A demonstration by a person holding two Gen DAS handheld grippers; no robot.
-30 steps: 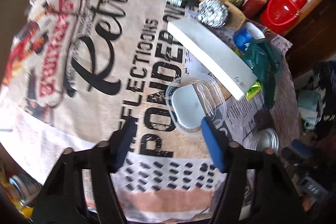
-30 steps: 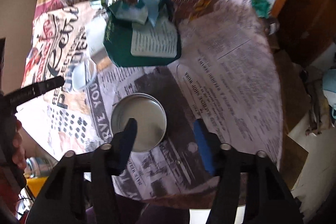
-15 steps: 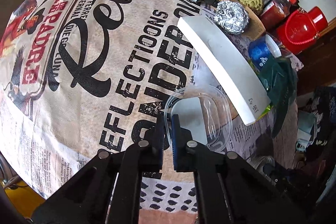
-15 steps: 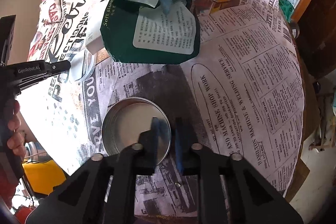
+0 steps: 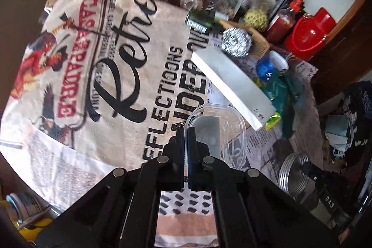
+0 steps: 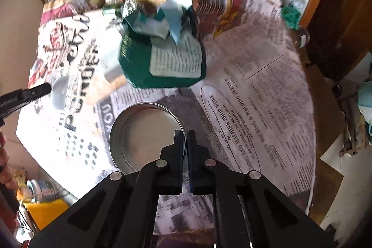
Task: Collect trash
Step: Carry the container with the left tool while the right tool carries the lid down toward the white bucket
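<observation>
Up close in the left wrist view, the left gripper [image 5: 186, 129] is squeezing the rim of a clear plastic tub [image 5: 217, 129], with its 2 fingers almost touching, and the tub is sitting over the printed paper on the table [image 5: 97, 76], just beside a long white block [image 5: 230, 83] and near a foil ball [image 5: 236, 42]. Over in the right wrist view, the right gripper [image 6: 185, 133] is pinching the thin rim of a round metal lid [image 6: 144, 134], its fingers nearly together, and the lid is lying on the newspaper just below a crumpled green bag [image 6: 162, 57].
</observation>
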